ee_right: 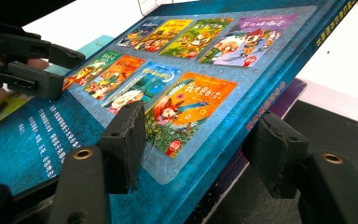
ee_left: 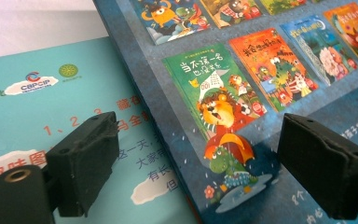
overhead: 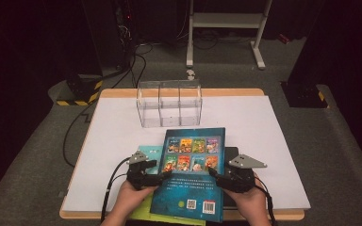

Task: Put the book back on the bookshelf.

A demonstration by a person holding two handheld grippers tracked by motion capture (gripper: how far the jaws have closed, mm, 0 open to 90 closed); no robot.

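A dark blue book lies at the table's near edge, atop a teal book and a black one. The left hand-held gripper straddles the blue book's left edge, jaws apart, not pressing. The right hand-held gripper has its jaws above and below the book's right edge; whether they clamp it I cannot tell. A clear plastic organizer stands near the far edge.

Book atop other books, organizer behind it
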